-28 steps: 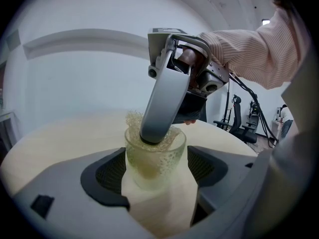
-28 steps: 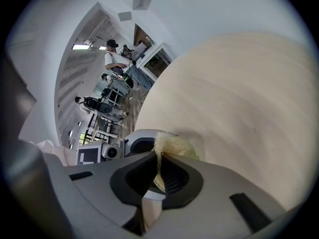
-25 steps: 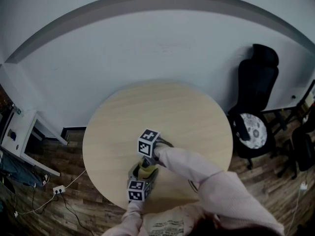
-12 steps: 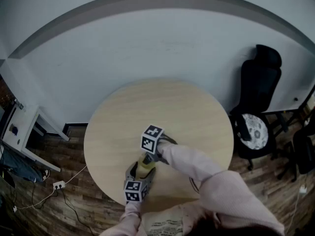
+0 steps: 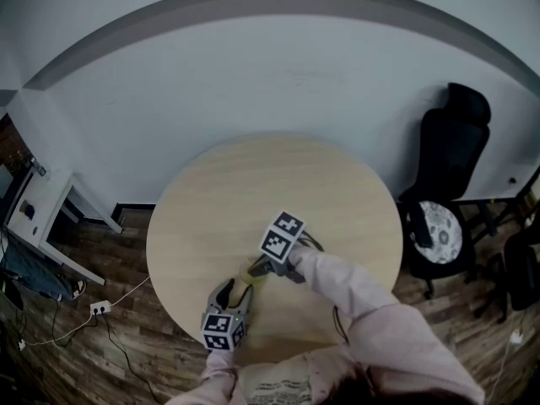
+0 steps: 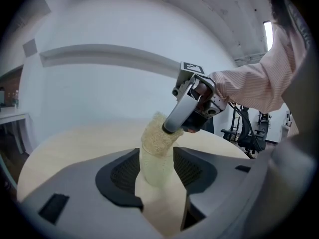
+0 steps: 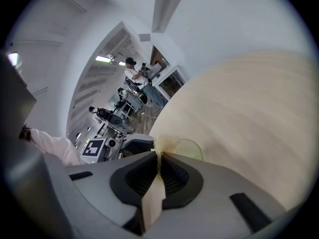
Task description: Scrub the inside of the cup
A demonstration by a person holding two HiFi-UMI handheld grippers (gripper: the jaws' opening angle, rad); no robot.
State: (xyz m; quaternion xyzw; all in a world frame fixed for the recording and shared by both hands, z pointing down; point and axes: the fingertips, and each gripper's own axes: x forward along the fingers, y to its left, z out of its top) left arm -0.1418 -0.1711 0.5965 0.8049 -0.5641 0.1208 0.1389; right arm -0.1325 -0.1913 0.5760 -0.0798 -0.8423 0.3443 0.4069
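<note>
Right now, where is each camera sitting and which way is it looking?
Head view: on the person's head, looking steeply down at the round table; pink sleeves, the left gripper and the right gripper show.
Left gripper view: on the left gripper, looking along its jaws, which have just been closing on the cup; the right sleeve shows.
Right gripper view: on the right gripper, looking along jaws shut on the sponge; the left sleeve shows.
Shared: both gripper views show cup, sponge and table.
</note>
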